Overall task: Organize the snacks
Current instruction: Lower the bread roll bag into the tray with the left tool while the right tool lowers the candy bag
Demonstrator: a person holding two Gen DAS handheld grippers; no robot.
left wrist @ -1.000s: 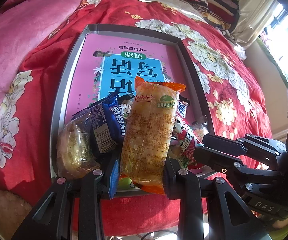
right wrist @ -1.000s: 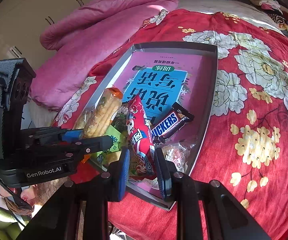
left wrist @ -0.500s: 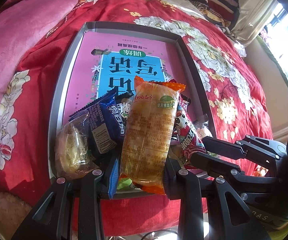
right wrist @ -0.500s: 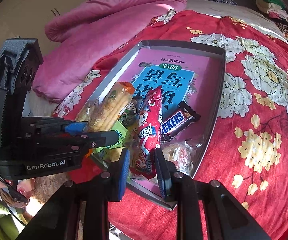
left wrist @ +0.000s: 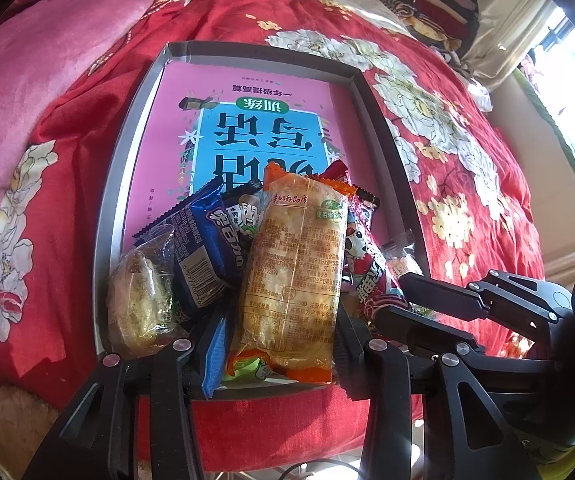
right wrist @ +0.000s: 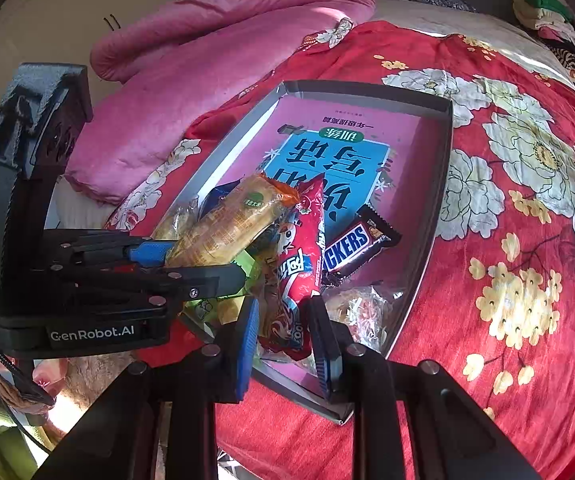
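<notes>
Now | left gripper [left wrist: 275, 344] clamps orange cracker pack [left wrist: 295, 276] | right gripper [right wrist: 283, 340] clamps red snack bag [right wrist: 299, 264] | both over tray [right wrist: 427, 232]

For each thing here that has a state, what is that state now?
Left tool: shut on orange pack, held up.
Right tool: shut on red pack.
Snickers: lying in tray, sealed.
Blue pack: lying in tray, sealed.

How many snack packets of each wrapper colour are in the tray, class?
Orange: 1
Red: 1
Blue: 1
Dark brown Snickers: 1
Clear: 2
Green: 1
Total: 7
</notes>
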